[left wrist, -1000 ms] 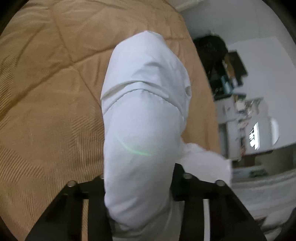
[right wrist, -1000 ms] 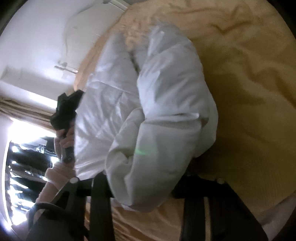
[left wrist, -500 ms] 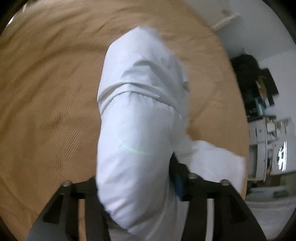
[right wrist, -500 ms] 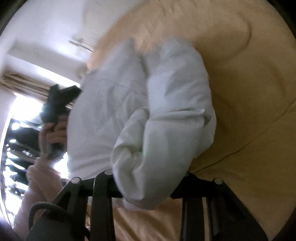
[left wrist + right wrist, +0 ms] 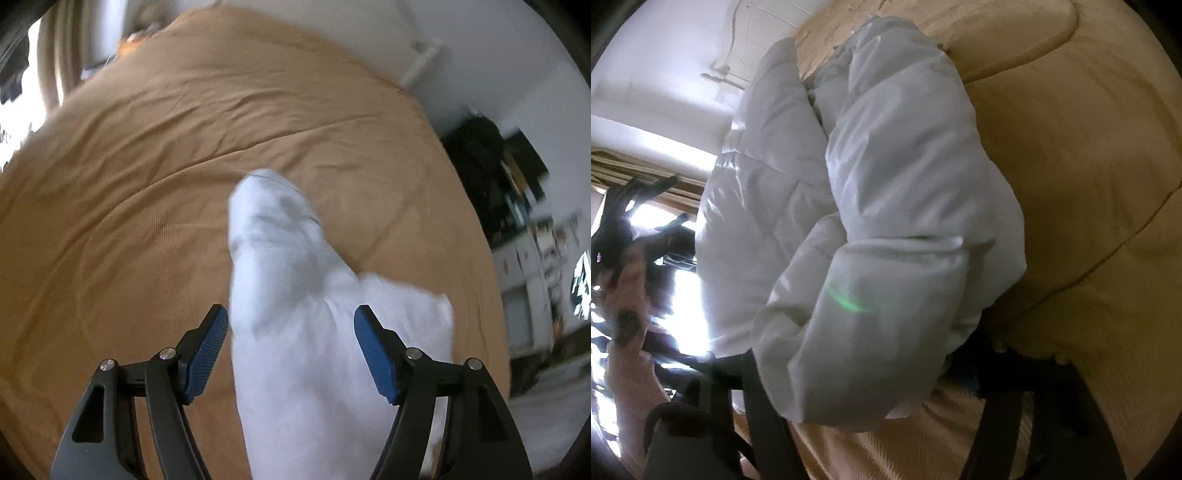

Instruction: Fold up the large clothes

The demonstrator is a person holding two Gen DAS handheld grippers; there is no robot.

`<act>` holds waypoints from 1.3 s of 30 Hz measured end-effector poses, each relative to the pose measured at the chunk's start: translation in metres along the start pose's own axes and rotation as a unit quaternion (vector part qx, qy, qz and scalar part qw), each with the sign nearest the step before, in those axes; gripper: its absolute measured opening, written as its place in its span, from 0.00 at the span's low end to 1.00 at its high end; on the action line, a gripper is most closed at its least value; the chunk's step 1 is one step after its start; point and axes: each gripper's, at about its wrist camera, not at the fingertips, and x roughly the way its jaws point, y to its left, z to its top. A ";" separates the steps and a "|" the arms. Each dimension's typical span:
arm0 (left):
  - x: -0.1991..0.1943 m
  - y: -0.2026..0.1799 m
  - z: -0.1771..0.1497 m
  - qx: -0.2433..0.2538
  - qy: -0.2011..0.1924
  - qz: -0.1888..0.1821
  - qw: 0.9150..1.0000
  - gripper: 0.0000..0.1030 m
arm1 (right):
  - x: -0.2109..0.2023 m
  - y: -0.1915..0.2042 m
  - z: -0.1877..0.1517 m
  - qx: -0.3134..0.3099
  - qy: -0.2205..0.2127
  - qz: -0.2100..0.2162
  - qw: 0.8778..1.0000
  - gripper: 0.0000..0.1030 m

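On the tan bedspread (image 5: 155, 206) lies the white jacket (image 5: 295, 302), puffy and bunched. The left gripper (image 5: 290, 332) stands wide open, its blue pads (image 5: 207, 347) on either side of a padded fold without pinching it. In the right wrist view the jacket (image 5: 886, 206) bulges over the right gripper (image 5: 871, 373) and hides the fingertips (so I cannot tell whether the jaws are closed on the cloth). A hand (image 5: 628, 284) shows at the left edge against a bright window (image 5: 683, 295).
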 end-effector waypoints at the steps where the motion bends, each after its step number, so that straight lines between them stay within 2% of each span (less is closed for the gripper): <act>1: -0.005 -0.018 -0.008 0.010 -0.005 0.006 1.000 0.69 | -0.004 -0.002 0.000 0.000 0.001 -0.001 1.000 0.64; 3: -0.019 -0.044 -0.052 0.040 -0.024 0.047 0.998 0.69 | -0.011 0.004 0.001 -0.008 0.001 -0.010 1.000 0.64; 6: -0.016 -0.069 -0.115 0.077 -0.050 0.120 0.988 0.69 | -0.024 0.014 0.001 -0.033 0.001 -0.032 0.999 0.64; 7: -0.013 -0.072 -0.130 0.081 -0.049 0.128 0.987 0.69 | -0.026 0.019 0.001 -0.041 0.003 -0.040 0.998 0.64; 10: 0.026 -0.075 -0.184 0.083 -0.004 0.133 0.988 0.70 | -0.041 0.029 0.002 -0.055 0.005 -0.057 0.997 0.64; 12: 0.029 -0.073 -0.201 0.076 -0.040 0.148 0.985 0.72 | -0.056 0.037 0.001 -0.069 0.002 -0.077 0.995 0.64; 14: 0.032 -0.072 -0.198 0.071 -0.038 0.141 0.987 0.73 | -0.072 0.046 0.000 -0.088 -0.007 -0.104 0.991 0.64; 16: 0.035 -0.066 -0.192 0.054 -0.028 0.130 0.990 0.76 | -0.097 0.059 0.002 -0.104 -0.030 -0.112 0.988 0.64; 18: 0.039 -0.063 -0.186 0.041 -0.019 0.120 0.992 0.76 | -0.123 0.080 0.005 -0.127 -0.066 -0.098 0.985 0.62; 20: 0.037 -0.062 -0.189 0.038 -0.021 0.121 0.992 0.76 | -0.132 0.110 0.017 -0.168 -0.089 -0.073 0.979 0.52; 22: 0.041 -0.067 -0.192 0.039 -0.023 0.126 0.991 0.76 | -0.117 0.142 0.037 -0.214 -0.092 -0.067 0.970 0.32; 24: 0.041 -0.073 -0.199 0.049 -0.025 0.131 0.990 0.76 | -0.093 0.159 0.060 -0.228 -0.072 -0.064 0.969 0.25; 26: 0.039 -0.075 -0.203 0.055 -0.023 0.132 0.989 0.76 | -0.059 0.179 0.081 -0.244 -0.039 -0.040 0.968 0.24; 27: 0.040 -0.074 -0.203 0.054 -0.020 0.129 0.990 0.77 | -0.040 0.186 0.087 -0.251 -0.028 -0.045 0.967 0.23; 29: 0.040 -0.071 -0.205 0.054 -0.016 0.123 0.991 0.79 | 0.005 0.182 0.102 -0.257 -0.003 -0.109 0.960 0.20; 30: 0.040 -0.070 -0.204 0.053 -0.013 0.118 0.991 0.83 | 0.023 0.175 0.111 -0.255 0.009 -0.141 0.957 0.02; 32: 0.044 -0.068 -0.205 0.053 -0.001 0.099 0.994 0.87 | 0.047 0.152 0.125 -0.239 0.034 -0.168 0.956 0.00; 34: 0.039 -0.065 -0.203 0.044 0.008 0.077 0.996 0.88 | 0.050 0.137 0.131 -0.235 0.029 -0.197 0.951 0.00; 35: 0.032 -0.063 -0.199 0.033 0.010 0.066 0.997 0.84 | 0.048 0.134 0.130 -0.236 0.023 -0.206 0.949 0.00; 37: 0.017 -0.056 -0.186 0.003 0.005 0.046 0.999 0.70 | 0.040 0.130 0.128 -0.248 0.011 -0.222 0.943 0.00; 39: 0.008 -0.054 -0.168 -0.004 -0.014 0.043 0.999 0.67 | 0.024 0.134 0.121 -0.257 -0.005 -0.224 0.940 0.00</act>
